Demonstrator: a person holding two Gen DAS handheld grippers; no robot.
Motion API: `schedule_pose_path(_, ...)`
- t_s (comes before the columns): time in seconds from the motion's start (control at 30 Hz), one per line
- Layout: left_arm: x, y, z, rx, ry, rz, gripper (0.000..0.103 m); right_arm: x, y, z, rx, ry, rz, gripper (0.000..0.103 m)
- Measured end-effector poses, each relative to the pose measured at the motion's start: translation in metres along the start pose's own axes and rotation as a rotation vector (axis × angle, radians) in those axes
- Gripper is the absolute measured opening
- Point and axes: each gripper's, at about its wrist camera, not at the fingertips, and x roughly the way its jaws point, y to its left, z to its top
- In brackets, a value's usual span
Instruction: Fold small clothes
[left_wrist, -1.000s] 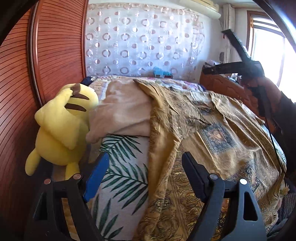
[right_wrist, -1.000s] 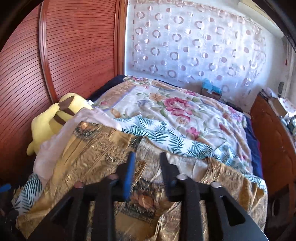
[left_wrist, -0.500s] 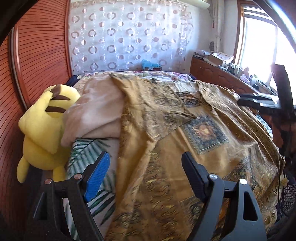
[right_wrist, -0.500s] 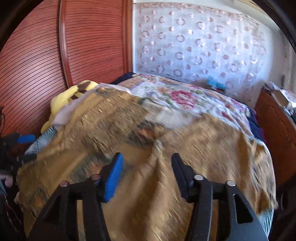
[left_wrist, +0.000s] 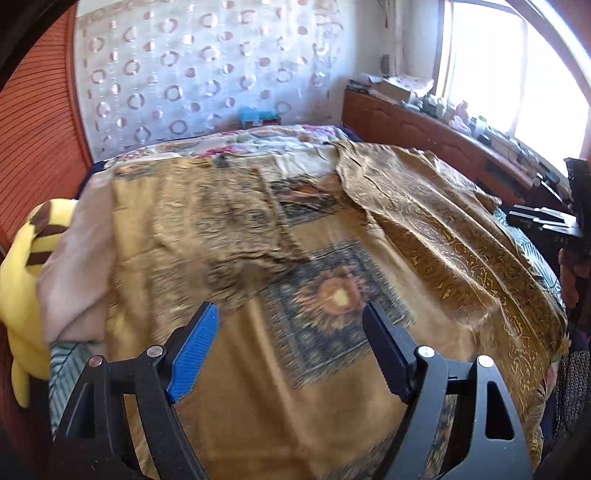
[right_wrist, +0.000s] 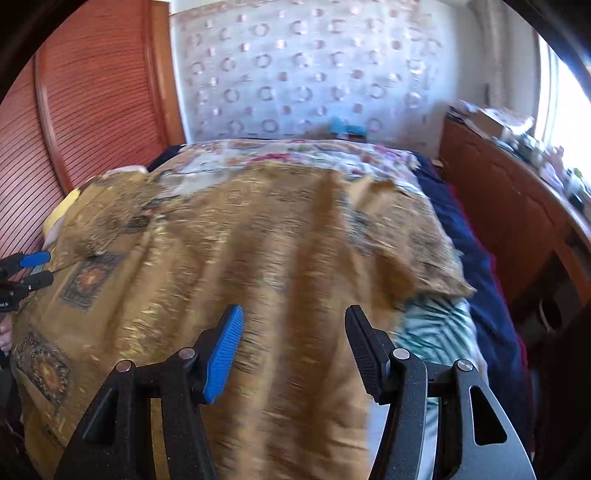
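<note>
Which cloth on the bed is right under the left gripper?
The gold patterned cloth with the sun medallion lies under the open left gripper; the beige cloth lies beside the yellow plush.

cloth (left_wrist: 332, 295): we see golden brown, ornate medallion squares
plush toy (left_wrist: 22, 280): we see yellow, brown stripes
curtain (right_wrist: 314, 74): we see white, ringed circles

Black tongs (left_wrist: 290, 326) — one blue pad (left_wrist: 192, 354)
</note>
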Motion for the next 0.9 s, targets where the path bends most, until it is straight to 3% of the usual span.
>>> schedule_pose_path(0.27, 0.026, -0.023, 0.015, 0.06, 0.06, 0.001, 0.081, -0.009, -0.047, 0.006, 0.097, 0.019, -0.069, 0.059)
schedule_pose_path(0.53, 0.045, -0.029, 0.015, 0.075, 0.12, -0.004, 0.083, 0.015, -0.076, 0.031, 0.215, 0.051, -0.098, 0.059)
schedule_pose_path(0.8, 0.05, -0.04, 0.014, 0.109, 0.146, -0.026, 0.102, 0.038, -0.085, 0.054, 0.29, 0.078, -0.074, 0.059)
schedule_pose_path(0.9, 0.051, -0.039, 0.015, 0.108, 0.147, -0.028, 0.103, 0.052, -0.085, 0.059, 0.304, 0.111, -0.064, 0.059)
